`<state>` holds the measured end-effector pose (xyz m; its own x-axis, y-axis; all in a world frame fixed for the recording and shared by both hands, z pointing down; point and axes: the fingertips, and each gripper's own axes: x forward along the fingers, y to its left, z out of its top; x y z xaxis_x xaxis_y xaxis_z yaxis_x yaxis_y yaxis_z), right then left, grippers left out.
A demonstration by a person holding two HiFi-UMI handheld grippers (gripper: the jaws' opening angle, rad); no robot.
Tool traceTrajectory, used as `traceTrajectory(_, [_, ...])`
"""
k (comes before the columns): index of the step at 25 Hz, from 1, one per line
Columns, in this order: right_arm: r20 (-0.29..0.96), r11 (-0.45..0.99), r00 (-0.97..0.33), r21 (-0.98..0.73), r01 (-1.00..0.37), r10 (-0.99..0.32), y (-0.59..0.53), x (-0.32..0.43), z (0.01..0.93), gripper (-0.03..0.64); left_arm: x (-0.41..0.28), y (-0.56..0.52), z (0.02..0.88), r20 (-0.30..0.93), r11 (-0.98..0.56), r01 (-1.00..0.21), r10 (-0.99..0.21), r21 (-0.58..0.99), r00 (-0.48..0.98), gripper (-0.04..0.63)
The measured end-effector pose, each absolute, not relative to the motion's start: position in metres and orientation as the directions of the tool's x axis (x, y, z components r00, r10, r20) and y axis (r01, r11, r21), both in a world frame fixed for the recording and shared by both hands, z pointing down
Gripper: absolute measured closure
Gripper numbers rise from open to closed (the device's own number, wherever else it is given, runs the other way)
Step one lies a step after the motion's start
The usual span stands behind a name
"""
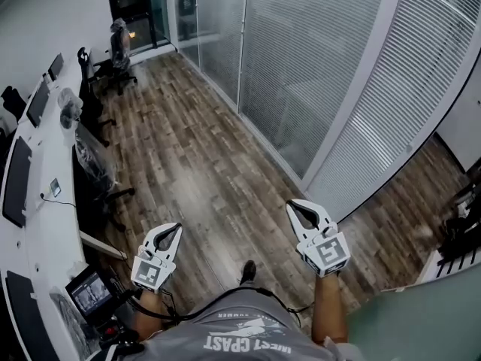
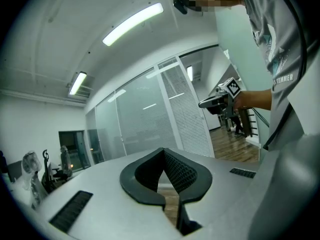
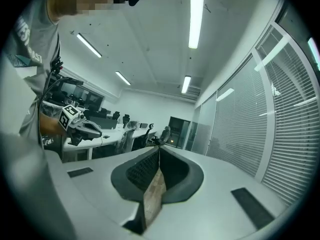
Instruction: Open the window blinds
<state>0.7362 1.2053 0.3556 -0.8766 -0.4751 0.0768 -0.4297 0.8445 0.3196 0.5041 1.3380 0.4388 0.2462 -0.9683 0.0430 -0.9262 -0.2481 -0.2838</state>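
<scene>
White slatted blinds (image 1: 319, 59) hang closed behind the glass wall at the upper right of the head view, with a second panel (image 1: 409, 104) further right. They also show in the left gripper view as blinds (image 2: 189, 115) and in the right gripper view as blinds (image 3: 262, 129). My left gripper (image 1: 178, 227) is held low over the wooden floor, jaws shut and empty; its own view shows the tips (image 2: 163, 150) meeting. My right gripper (image 1: 291, 203) is also shut with nothing in it, tips together (image 3: 159, 148). Both are well short of the blinds.
A long white desk (image 1: 45, 224) with monitors runs along the left, with office chairs (image 1: 94, 100) beside it. A small screen device (image 1: 90, 292) sits at the bottom left. A white rack (image 1: 455, 258) stands at the right. Wooden floor (image 1: 195, 164) lies between me and the glass wall.
</scene>
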Motion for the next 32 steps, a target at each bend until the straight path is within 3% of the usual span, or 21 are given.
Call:
traceTrajectory(22, [0.096,0.899,-0.907,0.208,-0.385,-0.41,0.84,0.713,0.396,0.612,0.459,1.016,0.416,0.115,-0.15,-0.946,-0.986,-0.289,0.121,0.592])
traceTrajectory(32, [0.129,0.89,-0.888,0.186,-0.416,-0.442,0.682,0.655,0.411,0.612,0.395,0.834,0.429,0.117,-0.204,-0.938,-0.977,-0.28,0.178,0.592])
